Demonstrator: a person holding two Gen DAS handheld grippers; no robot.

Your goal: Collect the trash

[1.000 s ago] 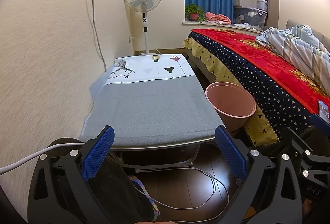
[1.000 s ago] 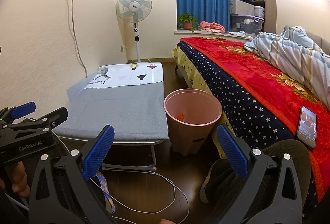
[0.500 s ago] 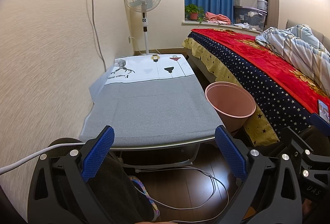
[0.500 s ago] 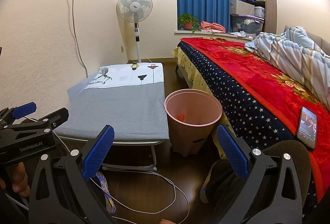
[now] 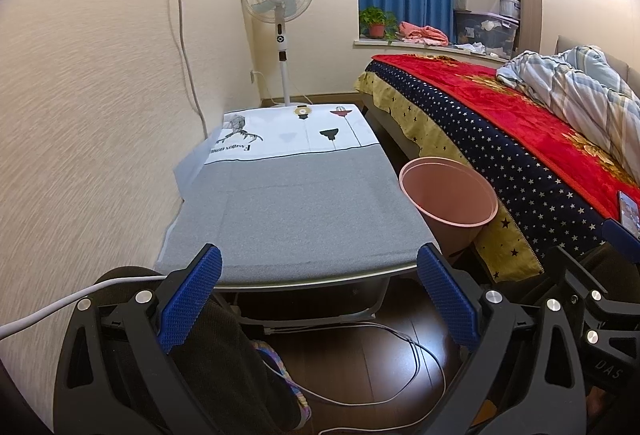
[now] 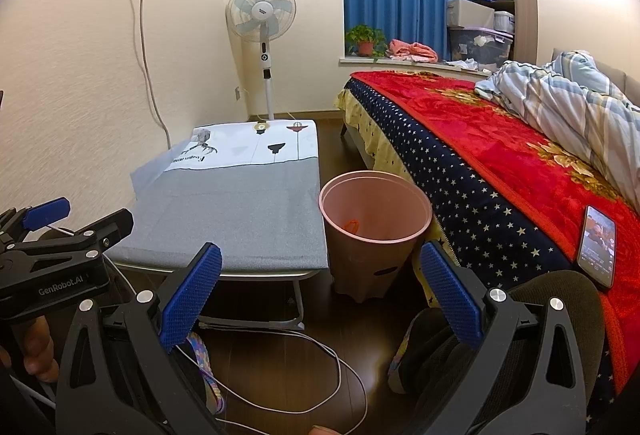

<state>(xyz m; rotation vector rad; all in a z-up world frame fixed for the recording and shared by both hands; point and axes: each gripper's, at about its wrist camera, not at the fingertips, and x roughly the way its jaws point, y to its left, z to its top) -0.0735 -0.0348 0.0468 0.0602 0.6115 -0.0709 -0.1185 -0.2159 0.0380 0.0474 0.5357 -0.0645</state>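
Observation:
A pink bin [image 6: 375, 219] stands on the floor between the low table [image 6: 240, 211] and the bed. A small orange scrap [image 6: 352, 223] lies inside it. In the left wrist view the pink bin [image 5: 448, 195] sits right of the low table [image 5: 296, 211], whose grey cover carries nothing. My left gripper [image 5: 318, 295] is open and holds nothing, hovering short of the table's near edge. My right gripper [image 6: 320, 295] is open too, nothing between its blue pads, low in front of the bin. The left gripper [image 6: 60, 235] also shows at the left edge of the right wrist view.
A bed with a red blanket [image 6: 500, 139] fills the right side, a phone [image 6: 597, 245] lying on it. A standing fan [image 6: 262, 19] is at the far wall. White cables [image 6: 320, 363] trail on the dark floor. A person's knees sit under both grippers.
The orange scrap in the bin looks slightly shifted between frames. Both grippers stay open and almost still.

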